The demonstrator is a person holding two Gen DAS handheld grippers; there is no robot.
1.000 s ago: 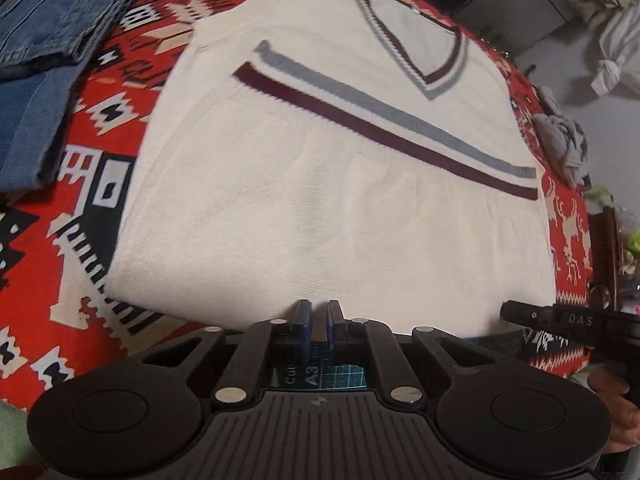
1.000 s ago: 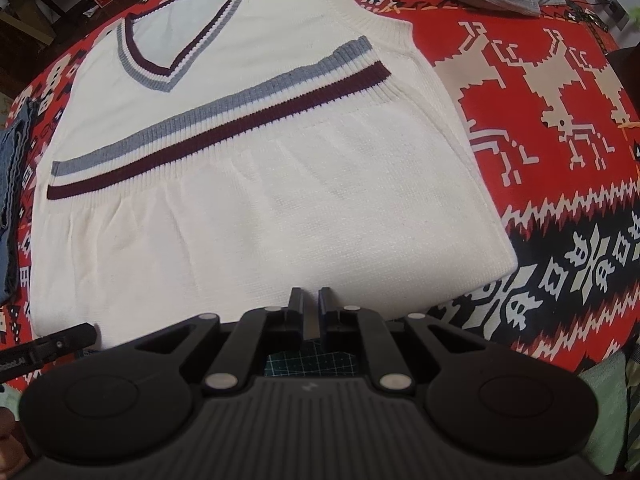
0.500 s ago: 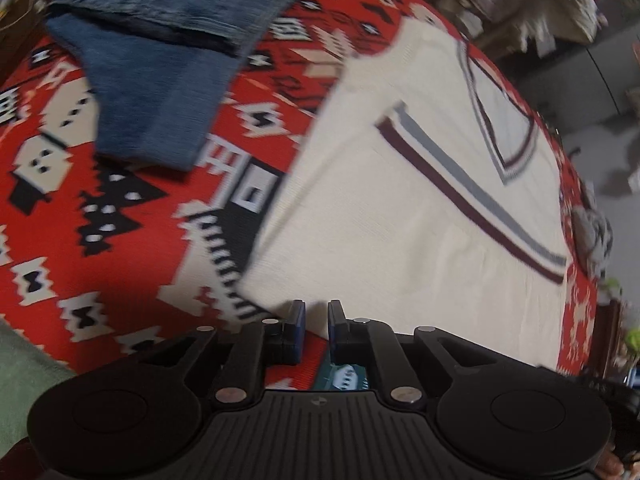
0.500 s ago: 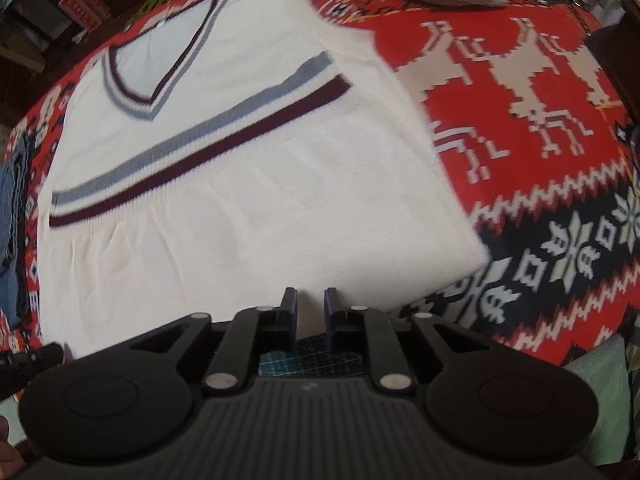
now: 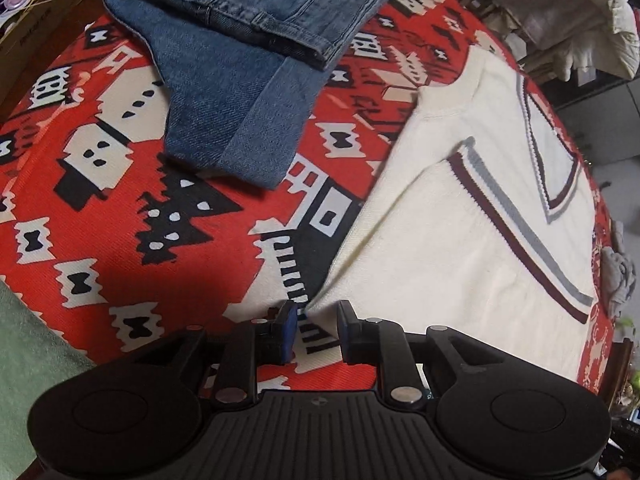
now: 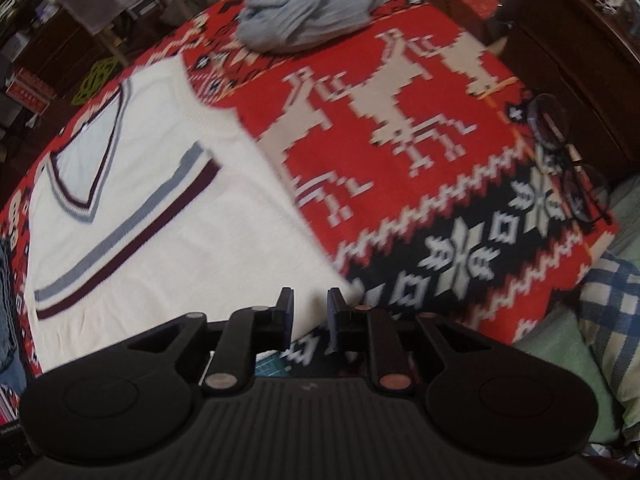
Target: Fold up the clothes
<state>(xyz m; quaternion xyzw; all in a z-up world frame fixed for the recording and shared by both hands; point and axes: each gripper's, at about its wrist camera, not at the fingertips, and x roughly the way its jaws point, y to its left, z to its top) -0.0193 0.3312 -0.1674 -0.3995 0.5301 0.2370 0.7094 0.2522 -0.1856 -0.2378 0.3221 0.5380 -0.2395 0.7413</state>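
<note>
- A cream knitted vest with a V-neck and grey and maroon stripes [image 5: 460, 240] lies flat on a red, black and white patterned blanket [image 5: 120, 208]; it fills the right half of the left wrist view and the left half of the right wrist view.
- The left gripper [image 5: 318, 320] sits at the lower centre of its frame, its two blue-padded fingers spread apart with nothing between them but the blanket. The vest's lower corner lies just ahead of the gap, beside the left finger; whether the pad touches the knit cannot be told.
- The right gripper [image 6: 310, 308] is at the lower centre of its frame, fingers likewise parted and holding nothing. The vest's other bottom corner lies just in front of them, near the right finger.
- A folded pair of blue denim jeans [image 5: 240, 80] rests on the blanket in the upper left of the left wrist view, well apart from the vest.
- A crumpled pale grey-blue garment [image 6: 312, 12] lies at the top centre of the right wrist view, beyond the vest's shoulder.
- A pair of round-lensed spectacles [image 6: 568, 160] lies on the blanket at the right edge of that view, somewhat blurred.
- A blue and white checked cloth [image 6: 608, 320] shows at the lower right.
</note>
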